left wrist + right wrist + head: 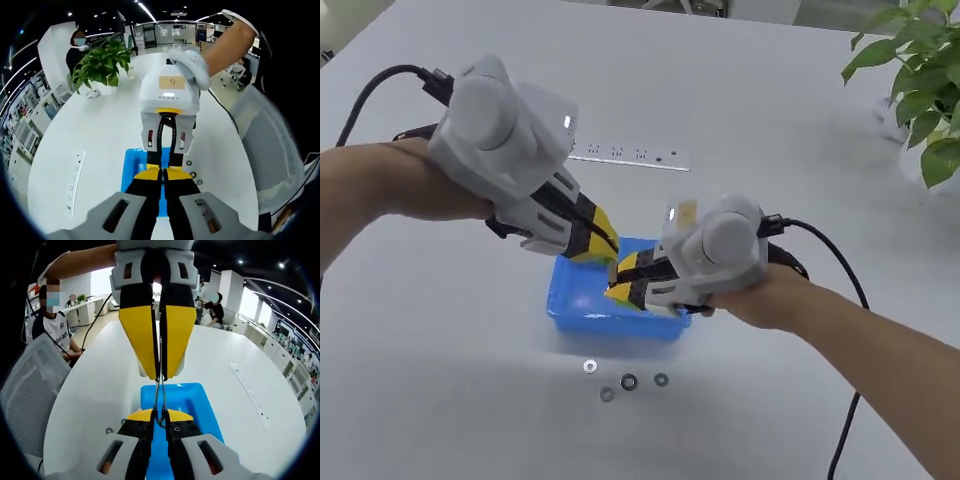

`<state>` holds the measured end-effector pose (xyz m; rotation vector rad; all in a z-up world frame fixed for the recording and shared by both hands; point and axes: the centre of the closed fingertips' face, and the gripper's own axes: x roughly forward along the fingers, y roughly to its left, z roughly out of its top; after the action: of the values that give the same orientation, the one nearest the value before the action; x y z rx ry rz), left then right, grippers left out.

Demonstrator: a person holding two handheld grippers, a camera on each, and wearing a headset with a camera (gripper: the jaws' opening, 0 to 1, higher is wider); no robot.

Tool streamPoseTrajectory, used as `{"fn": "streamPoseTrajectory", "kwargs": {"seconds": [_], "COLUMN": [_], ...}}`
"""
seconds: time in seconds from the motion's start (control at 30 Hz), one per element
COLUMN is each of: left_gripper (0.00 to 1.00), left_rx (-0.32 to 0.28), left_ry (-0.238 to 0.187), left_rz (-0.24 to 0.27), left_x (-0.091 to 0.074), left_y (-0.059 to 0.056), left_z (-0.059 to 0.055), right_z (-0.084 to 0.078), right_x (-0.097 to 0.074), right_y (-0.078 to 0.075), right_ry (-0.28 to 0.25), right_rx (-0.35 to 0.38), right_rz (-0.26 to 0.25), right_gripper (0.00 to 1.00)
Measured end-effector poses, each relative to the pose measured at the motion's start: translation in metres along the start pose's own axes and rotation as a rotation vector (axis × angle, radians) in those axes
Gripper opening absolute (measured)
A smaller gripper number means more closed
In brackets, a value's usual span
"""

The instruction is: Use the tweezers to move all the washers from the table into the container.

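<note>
The left tool [604,243] and right tool [618,289] clamp tweezers [159,390] over a blue container [570,300]. Four washers [628,382] lie on the surface [440,350]. The right tool's label [168,97] begins "KENS".

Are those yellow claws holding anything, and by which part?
Thin tweezers span between them over the blue container: the left gripper is shut on one end, the right gripper on the other.

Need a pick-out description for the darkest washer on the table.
On the white table, four washers lie on the person's side of the blue container. The dark washer is second from the right, flanked by paler, silvery ones.
</note>
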<state>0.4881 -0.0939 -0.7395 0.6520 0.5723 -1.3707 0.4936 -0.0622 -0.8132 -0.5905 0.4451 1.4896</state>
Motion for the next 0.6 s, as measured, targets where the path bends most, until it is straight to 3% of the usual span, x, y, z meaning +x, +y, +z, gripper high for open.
{"fn": "streamPoseTrajectory", "kwargs": {"seconds": [0.6], "left_gripper": [0.05], "left_rx": [-0.030], "left_ry": [0.012], "left_rz": [0.001], "left_x": [0.017], "left_y": [0.020], "left_z": [-0.026], "right_z": [-0.020], "right_x": [0.024], "right_y": [-0.015], "right_ry": [0.029], "right_rx": [0.024], "right_rz": [0.034], "right_gripper": [0.10]}}
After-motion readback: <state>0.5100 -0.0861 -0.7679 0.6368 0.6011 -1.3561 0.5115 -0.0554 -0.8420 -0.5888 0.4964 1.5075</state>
